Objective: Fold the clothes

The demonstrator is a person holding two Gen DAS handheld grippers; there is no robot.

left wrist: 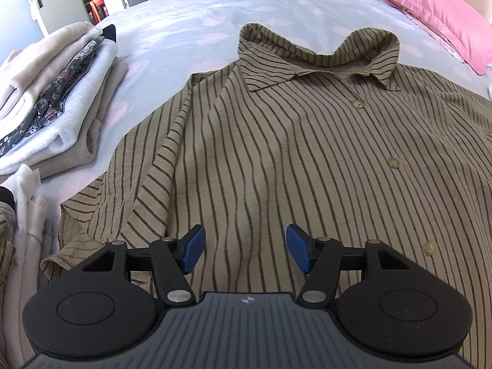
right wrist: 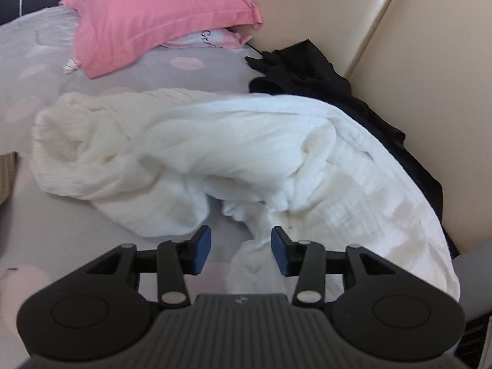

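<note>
Hovering left claw [left wrist: 245, 252] over one tan striped shirt [left wrist: 307, 160], spread flat on bed [left wrist: 184, 24], collar far side, three buttons visible; jaws wide apart, nothing held. One stack of folded clothes [left wrist: 58, 104] left of shirt. Right claw [right wrist: 241, 253] partly open, empty, above crumpled white ribbed garment [right wrist: 215, 150]. One black garment [right wrist: 323, 73] behind, one pink pillow [right wrist: 153, 15].

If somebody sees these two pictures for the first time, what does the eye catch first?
First the striped shirt, spread flat on the bed with its collar far from the open left gripper. Then the crumpled white clothes in front of the open right gripper, and the pink pillow behind them.
</note>
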